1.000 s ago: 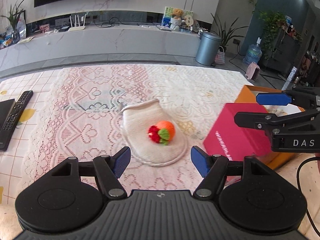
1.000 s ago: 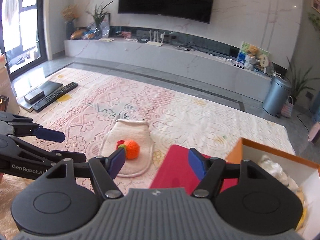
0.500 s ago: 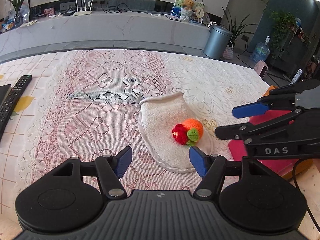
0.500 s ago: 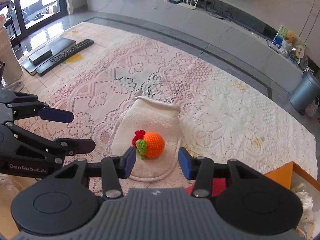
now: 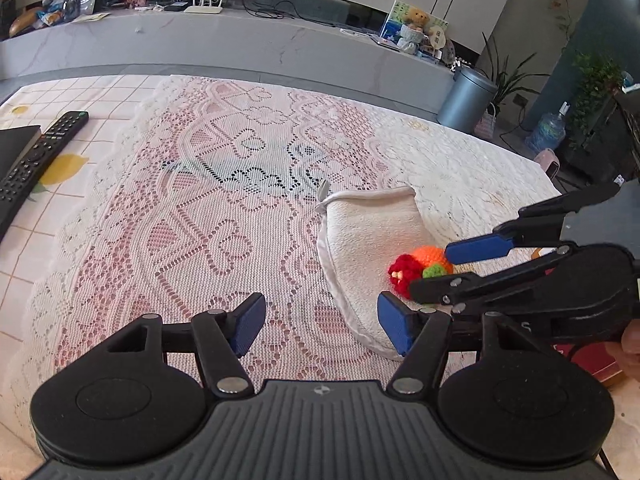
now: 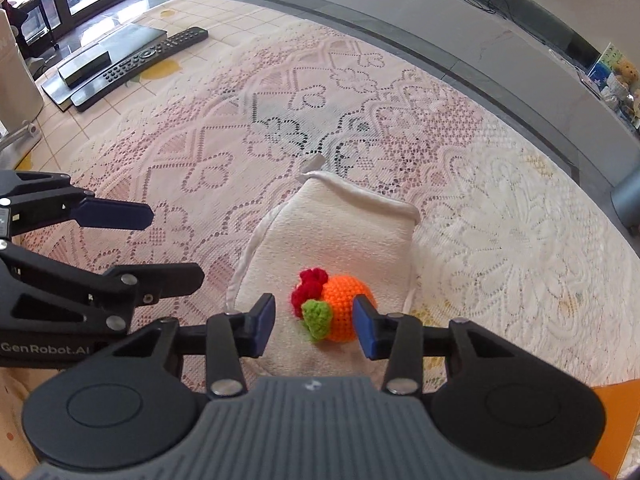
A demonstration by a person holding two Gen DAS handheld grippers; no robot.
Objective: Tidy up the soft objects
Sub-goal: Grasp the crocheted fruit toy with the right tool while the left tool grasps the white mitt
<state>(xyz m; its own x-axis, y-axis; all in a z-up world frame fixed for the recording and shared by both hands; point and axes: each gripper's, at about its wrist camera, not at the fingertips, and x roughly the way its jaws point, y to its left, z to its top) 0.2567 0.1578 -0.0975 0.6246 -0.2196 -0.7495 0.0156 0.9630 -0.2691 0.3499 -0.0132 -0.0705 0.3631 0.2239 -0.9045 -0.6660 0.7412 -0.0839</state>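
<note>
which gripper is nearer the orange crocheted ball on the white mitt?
Right. The right gripper is open with its blue pads flanking the orange crocheted ball on the white terry mitt. The left gripper is open over the lace cloth, short of the mitt's edge.

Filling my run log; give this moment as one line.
right gripper: open, around crochet orange | left gripper: open, empty | orange on white mitt

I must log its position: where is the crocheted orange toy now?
The crocheted orange toy lies on the white mitt, between the open right gripper's fingers.
</note>
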